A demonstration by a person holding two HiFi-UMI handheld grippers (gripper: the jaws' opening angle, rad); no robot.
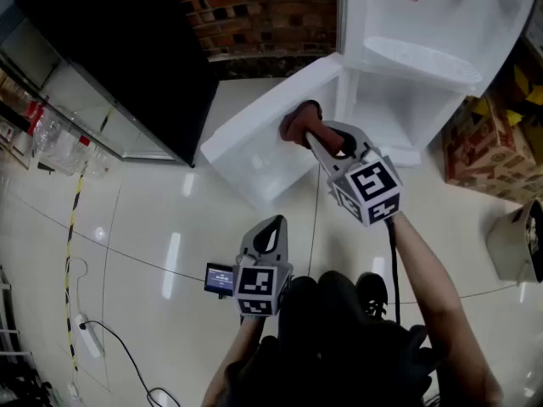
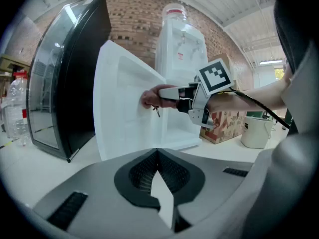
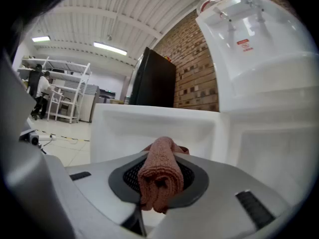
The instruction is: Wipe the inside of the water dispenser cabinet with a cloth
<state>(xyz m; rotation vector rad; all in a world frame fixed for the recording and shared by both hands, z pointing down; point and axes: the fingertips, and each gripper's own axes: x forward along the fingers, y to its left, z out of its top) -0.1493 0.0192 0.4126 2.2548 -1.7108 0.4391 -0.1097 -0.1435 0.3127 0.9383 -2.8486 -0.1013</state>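
A white water dispenser (image 1: 441, 32) stands on the floor with its lower cabinet door (image 1: 271, 134) swung open to the left. My right gripper (image 1: 316, 139) is shut on a folded reddish-brown cloth (image 3: 160, 174), and the cloth (image 1: 297, 124) presses against the inner face of the open door (image 2: 127, 113). The left gripper view shows the cloth (image 2: 149, 98) touching that door. The cabinet's inside (image 1: 390, 113) is white and holds nothing I can see. My left gripper (image 1: 270, 234) hangs low near my body, shut with nothing in it.
A black glass-fronted cabinet (image 1: 110, 58) stands left of the open door. Cardboard boxes (image 1: 492, 151) and a white bucket (image 1: 513, 244) sit to the right. Clear plastic bottles (image 1: 51, 138) stand at the far left. A power strip with cable (image 1: 85, 325) lies on the tiled floor.
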